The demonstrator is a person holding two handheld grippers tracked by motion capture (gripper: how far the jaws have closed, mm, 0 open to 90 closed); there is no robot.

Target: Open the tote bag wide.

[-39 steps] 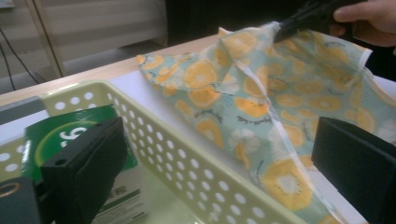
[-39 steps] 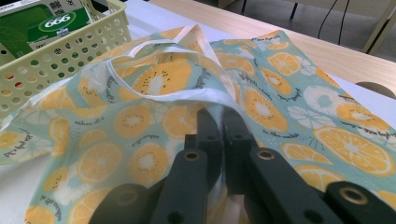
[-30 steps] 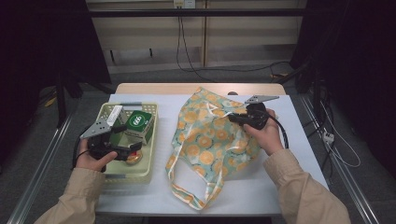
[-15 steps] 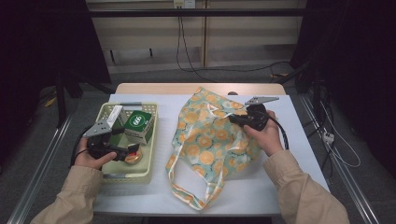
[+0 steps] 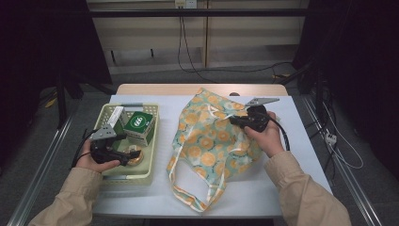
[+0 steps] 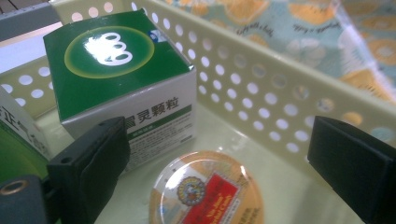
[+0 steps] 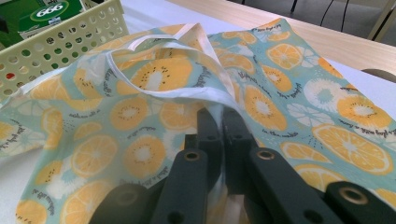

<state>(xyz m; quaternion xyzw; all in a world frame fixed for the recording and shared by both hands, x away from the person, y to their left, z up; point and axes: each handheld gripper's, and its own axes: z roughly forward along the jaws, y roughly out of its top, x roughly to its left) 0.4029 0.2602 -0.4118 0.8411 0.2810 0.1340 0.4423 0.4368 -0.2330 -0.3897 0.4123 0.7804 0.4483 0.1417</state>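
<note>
A pale yellow perforated basket (image 5: 127, 176) (image 6: 261, 79) holds a green-topped box (image 5: 139, 125) (image 6: 112, 70) and a round tin (image 5: 137, 161) (image 6: 208, 191) with an orange and red label. My left gripper (image 5: 131, 154) (image 6: 215, 144) hangs low inside the basket, open, its jaws either side of the tin and apart from it. To the right lies an orange-slice patterned fabric bag (image 5: 211, 146) (image 7: 299, 98). My right gripper (image 5: 234, 120) (image 7: 219, 116) is shut on the bag's white-trimmed rim and holds it slightly raised.
A second white and green box (image 5: 115, 117) (image 6: 18, 135) leans in the basket's far left corner. The bag's handles (image 5: 188, 195) trail toward the front edge of the white table top (image 5: 301, 117). Cables hang behind the table.
My left gripper has sunk lower into the basket, toward the round tin. The right gripper and the bag have stayed put.
</note>
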